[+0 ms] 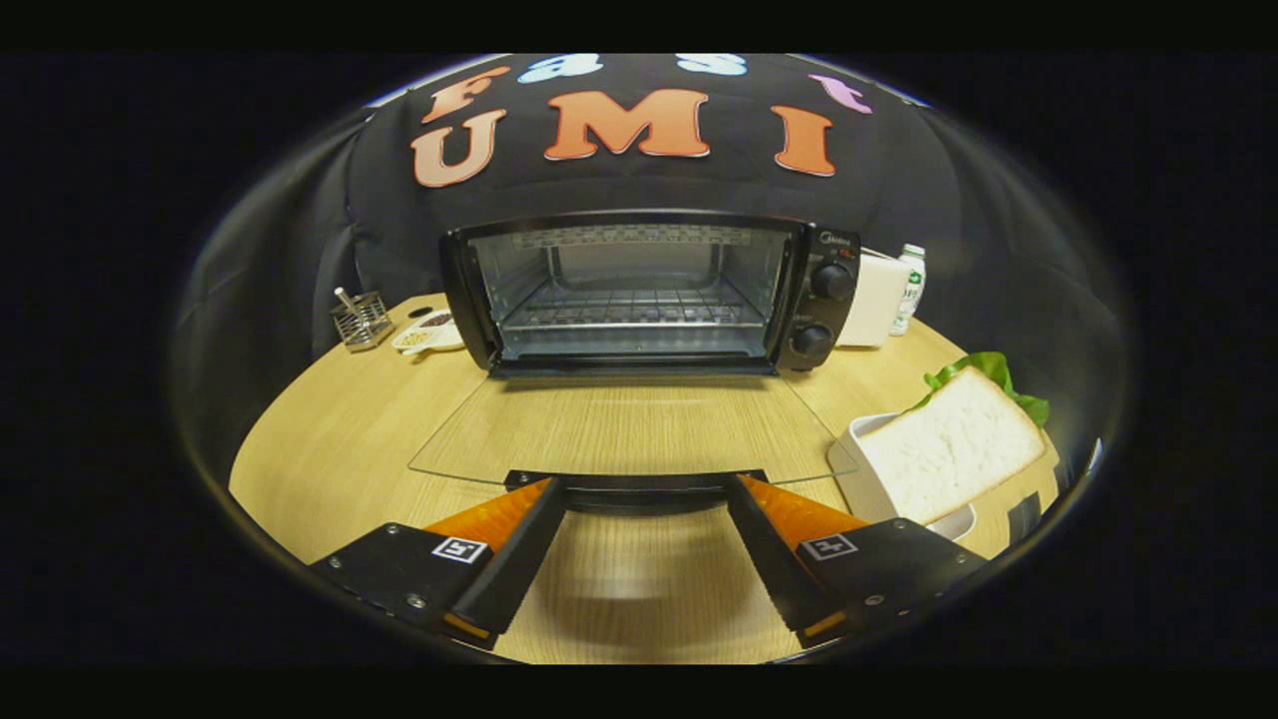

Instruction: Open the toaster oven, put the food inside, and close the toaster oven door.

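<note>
The black toaster oven (825, 300) stands at the back of the wooden table (329, 439) with its cavity open and a wire rack (629, 312) inside. Its glass door (629, 429) lies folded down flat toward me. The door's dark handle (639, 496) runs across just at my fingertips. My gripper (644, 489) is open, fingers spread wide, with the handle between the tips and nothing pressed. To the right of the fingers, a sandwich (949, 449) of white bread with green lettuce rests in a white dish (851, 469).
Left of the oven stand a metal wire holder (361, 320) and a small white plate with condiments (429, 333). Right of the oven are a white box (871, 300) and a white bottle (909, 285). The table's rounded front edge is near my fingers.
</note>
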`<state>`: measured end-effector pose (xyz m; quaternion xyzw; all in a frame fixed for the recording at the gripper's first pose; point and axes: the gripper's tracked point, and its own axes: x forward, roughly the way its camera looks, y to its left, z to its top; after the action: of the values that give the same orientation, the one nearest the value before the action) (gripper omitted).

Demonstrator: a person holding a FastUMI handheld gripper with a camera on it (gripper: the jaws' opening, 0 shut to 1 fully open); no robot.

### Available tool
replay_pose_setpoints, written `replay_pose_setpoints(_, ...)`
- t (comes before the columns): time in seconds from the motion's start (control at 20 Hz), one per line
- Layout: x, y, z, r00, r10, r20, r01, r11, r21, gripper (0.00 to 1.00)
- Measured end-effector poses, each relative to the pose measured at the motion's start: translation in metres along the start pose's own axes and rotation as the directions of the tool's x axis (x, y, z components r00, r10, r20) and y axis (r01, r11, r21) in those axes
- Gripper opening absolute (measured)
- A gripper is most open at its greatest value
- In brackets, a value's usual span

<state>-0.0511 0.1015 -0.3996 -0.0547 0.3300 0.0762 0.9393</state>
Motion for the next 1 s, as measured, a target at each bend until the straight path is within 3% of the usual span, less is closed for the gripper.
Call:
replay_pose_setpoints(0.3, -0.002, -0.001, -0.002, 1.000, 0.001, -0.004, -0.001, 1.000, 0.002, 0.98)
replay_pose_setpoints(0.8, -0.058, -0.032, 0.072, 0.991, 0.077, 0.110, -0.068, 0.994, -0.088, 0.98)
replay_pose_setpoints(1.0, -0.079, -0.073, 0.089, 0.991, 0.073, 0.110, -0.059, 0.989, -0.133, 0.99)
